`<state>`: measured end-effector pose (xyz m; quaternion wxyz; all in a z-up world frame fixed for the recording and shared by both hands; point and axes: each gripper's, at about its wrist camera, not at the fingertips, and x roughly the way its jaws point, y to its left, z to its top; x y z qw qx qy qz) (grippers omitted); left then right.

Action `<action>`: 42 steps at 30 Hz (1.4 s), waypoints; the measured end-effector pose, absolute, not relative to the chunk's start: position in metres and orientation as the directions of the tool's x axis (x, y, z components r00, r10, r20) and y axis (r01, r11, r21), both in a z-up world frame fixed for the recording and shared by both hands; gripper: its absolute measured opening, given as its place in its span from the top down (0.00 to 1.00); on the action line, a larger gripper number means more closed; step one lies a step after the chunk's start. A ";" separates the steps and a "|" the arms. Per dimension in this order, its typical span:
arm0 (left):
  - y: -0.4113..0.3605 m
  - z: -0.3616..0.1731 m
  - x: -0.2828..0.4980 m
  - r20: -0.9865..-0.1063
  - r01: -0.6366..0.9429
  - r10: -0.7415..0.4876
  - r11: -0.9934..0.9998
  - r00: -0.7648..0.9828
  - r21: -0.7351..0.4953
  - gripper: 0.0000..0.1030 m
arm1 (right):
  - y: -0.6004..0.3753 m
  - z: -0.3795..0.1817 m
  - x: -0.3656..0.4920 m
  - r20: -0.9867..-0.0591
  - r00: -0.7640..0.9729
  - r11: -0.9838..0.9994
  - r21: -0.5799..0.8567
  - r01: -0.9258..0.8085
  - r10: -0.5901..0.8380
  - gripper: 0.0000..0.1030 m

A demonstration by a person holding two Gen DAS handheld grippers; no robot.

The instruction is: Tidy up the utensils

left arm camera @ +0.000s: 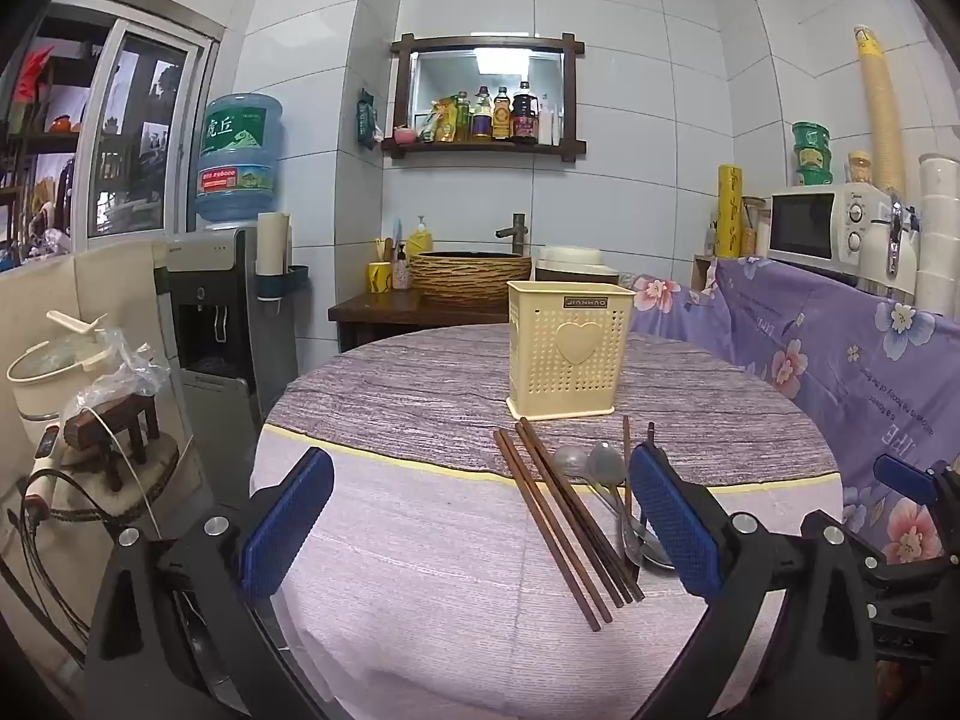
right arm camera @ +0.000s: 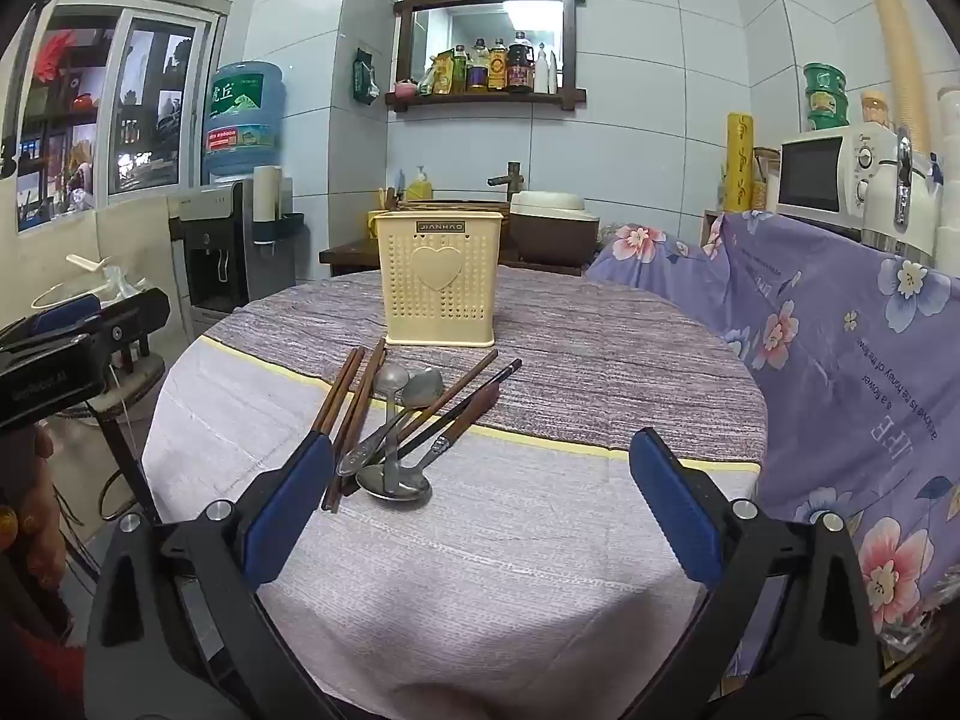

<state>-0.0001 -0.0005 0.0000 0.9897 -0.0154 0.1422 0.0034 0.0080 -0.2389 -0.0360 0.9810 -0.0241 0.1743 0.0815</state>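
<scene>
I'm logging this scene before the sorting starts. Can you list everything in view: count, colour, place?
Utensil holder: one, cream, perforated with a heart, upright on the table beyond the utensils.
Chopsticks: several, brown wood, lying loose in front of the holder; exact count unclear.
Spoons: at least three, metal, overlapping in the pile.
Table: one, round, under a pale lilac and purple-grey cloth.
Floral cloth: one, purple, draped at the right.
Microwave: one, white, far right.
Water dispenser: one, grey, with a blue bottle, left.
Basin: one, brown woven look, behind the table.
Left gripper: blue pads, open, empty.
Right gripper: blue pads, open, empty.
</scene>
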 end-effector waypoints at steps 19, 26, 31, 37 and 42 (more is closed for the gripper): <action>-0.009 0.001 -0.004 -0.279 -0.005 0.002 1.000 0.960 -0.007 0.05 | -0.238 -0.040 0.010 -0.355 0.922 0.986 -0.012 -0.169 0.154 0.05; -0.009 0.000 -0.001 -0.284 -0.002 0.000 1.000 0.959 -0.009 0.05 | -0.237 -0.039 0.009 -0.356 0.922 0.986 -0.007 -0.165 0.151 0.05; -0.007 -0.002 -0.002 -0.283 0.002 -0.004 1.000 0.959 -0.005 0.05 | -0.237 -0.038 0.011 -0.358 0.922 0.987 -0.007 -0.160 0.147 0.05; -0.007 -0.002 -0.002 -0.284 0.003 -0.005 1.000 0.959 -0.006 0.05 | -0.237 -0.038 0.011 -0.361 0.921 0.987 -0.008 -0.158 0.145 0.05; -0.006 -0.004 -0.002 -0.287 0.001 -0.003 1.000 0.958 -0.008 0.05 | -0.237 -0.039 0.011 -0.361 0.921 0.988 -0.008 -0.157 0.144 0.05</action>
